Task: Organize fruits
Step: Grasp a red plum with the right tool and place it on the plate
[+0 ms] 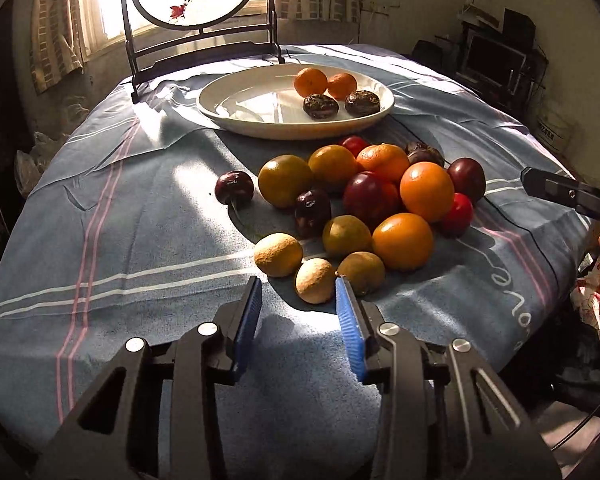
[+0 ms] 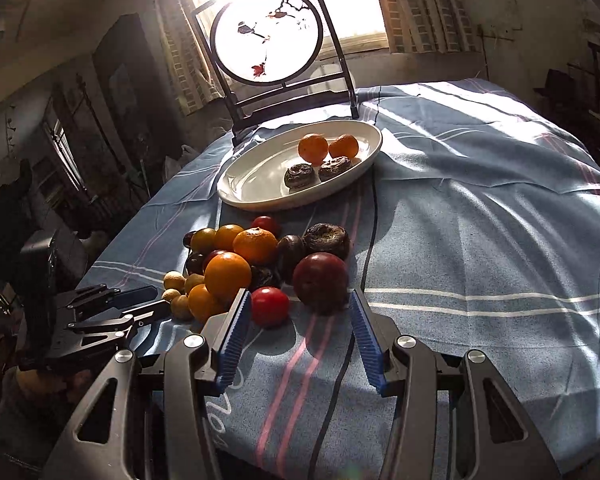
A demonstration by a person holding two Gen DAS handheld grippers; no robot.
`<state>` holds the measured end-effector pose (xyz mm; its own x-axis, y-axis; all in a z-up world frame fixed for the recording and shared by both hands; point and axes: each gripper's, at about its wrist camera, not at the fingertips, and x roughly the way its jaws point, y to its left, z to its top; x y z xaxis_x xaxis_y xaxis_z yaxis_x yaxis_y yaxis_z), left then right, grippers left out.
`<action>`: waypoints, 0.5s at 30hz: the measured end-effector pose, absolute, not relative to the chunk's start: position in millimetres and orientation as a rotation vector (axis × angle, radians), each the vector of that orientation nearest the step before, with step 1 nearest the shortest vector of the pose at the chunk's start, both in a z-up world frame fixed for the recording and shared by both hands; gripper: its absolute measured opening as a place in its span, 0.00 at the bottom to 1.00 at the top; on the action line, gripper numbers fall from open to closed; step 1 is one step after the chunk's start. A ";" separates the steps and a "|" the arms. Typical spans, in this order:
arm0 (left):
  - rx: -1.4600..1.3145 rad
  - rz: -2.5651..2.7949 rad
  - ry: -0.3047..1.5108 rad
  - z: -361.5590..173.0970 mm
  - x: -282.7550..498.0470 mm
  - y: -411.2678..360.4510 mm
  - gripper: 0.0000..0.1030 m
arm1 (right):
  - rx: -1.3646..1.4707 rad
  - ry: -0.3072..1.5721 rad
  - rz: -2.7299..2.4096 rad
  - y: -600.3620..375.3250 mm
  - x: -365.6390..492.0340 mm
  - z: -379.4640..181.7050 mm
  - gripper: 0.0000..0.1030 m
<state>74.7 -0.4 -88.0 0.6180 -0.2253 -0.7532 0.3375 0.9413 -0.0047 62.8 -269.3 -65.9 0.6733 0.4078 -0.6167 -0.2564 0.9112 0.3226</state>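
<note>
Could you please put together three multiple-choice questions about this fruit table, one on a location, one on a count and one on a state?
1. Where does the white plate sit relative to the fruit pile?
A. Beyond the pile, toward the round screen stand
B. Under the pile
C. On the floor

2. How many fruits lie on the plate?
A. One
B. Four
C. Nine

3. What state is the left gripper in?
A. Shut on an orange
B. Open and holding nothing
C. Shut on the plate rim

Answers:
1. A: the plate lies on the blue cloth behind the pile, just before the round screen stand.
2. B: two small oranges and two dark wrinkled fruits are on it.
3. B: its blue pads stand apart, with a pale tan fruit just ahead, ungripped; the right gripper is also open.
</note>
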 end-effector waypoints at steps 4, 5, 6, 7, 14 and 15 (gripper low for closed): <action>0.132 -0.339 0.853 -92.3 81.1 -7.3 0.34 | 0.220 0.748 0.378 -272.4 59.2 -67.7 0.49; 0.125 -0.344 0.858 -95.2 82.4 -8.9 0.33 | 0.220 0.750 0.378 -272.7 59.1 -68.3 0.49; 0.126 -0.340 0.846 -96.4 82.4 -10.4 0.33 | 0.219 0.753 0.377 -272.4 59.5 -69.1 0.49; 0.133 -0.336 0.838 -97.2 81.8 -11.9 0.31 | 0.219 0.756 0.377 -272.1 60.2 -70.0 0.49; 0.063 -0.344 0.811 -87.0 70.3 -1.9 0.21 | 0.203 0.767 0.359 -268.3 72.9 -75.1 0.49; 0.060 -0.345 0.799 -83.5 67.4 0.3 0.21 | 0.199 0.767 0.347 -267.9 76.5 -75.7 0.49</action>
<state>67.4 0.3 -83.5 0.6445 -0.2804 -0.7114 0.3255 0.9424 -0.0765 76.5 -267.9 -75.7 0.6675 0.3767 -0.6424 -0.2334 0.9250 0.2999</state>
